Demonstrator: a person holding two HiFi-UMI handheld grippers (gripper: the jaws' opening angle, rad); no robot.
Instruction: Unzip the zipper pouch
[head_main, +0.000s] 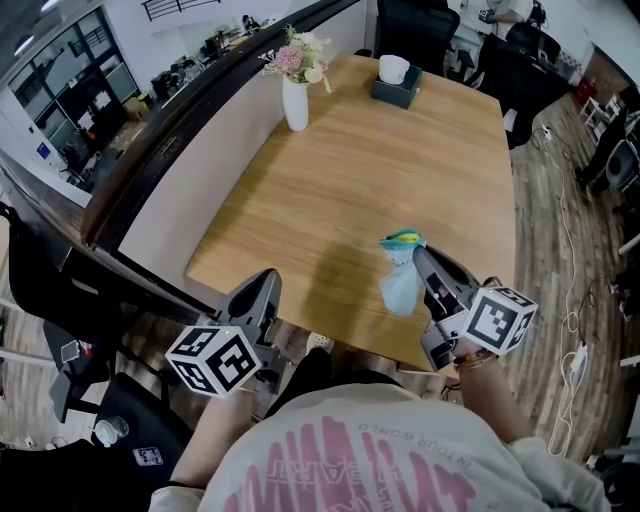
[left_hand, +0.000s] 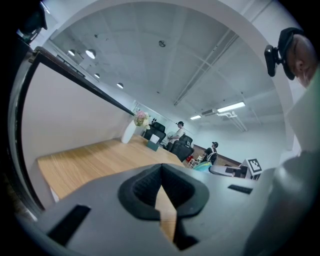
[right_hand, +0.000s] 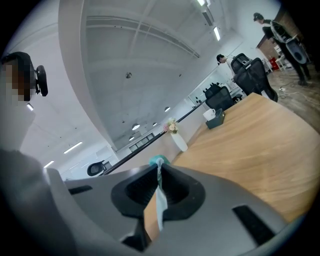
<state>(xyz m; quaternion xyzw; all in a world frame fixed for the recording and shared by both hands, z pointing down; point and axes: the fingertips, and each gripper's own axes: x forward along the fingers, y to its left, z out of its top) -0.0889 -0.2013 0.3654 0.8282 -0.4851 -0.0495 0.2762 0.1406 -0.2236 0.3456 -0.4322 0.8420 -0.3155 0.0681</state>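
Left claw (head_main: 266, 284) is held closed and empty, just off the near edge of the worktop (head_main: 330, 190). Right claw (head_main: 421, 255) is clamped on the pale blue zipper pouch (head_main: 403, 282), which is seen over the worktop's near right part. Farther back, 1 white vase (head_main: 296, 104) with flowers and 1 tissue box (head_main: 396, 88) are noted.

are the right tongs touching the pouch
Touching. The right gripper view shows the right tongs shut on the pouch, pads pressing its thin edge from both sides.
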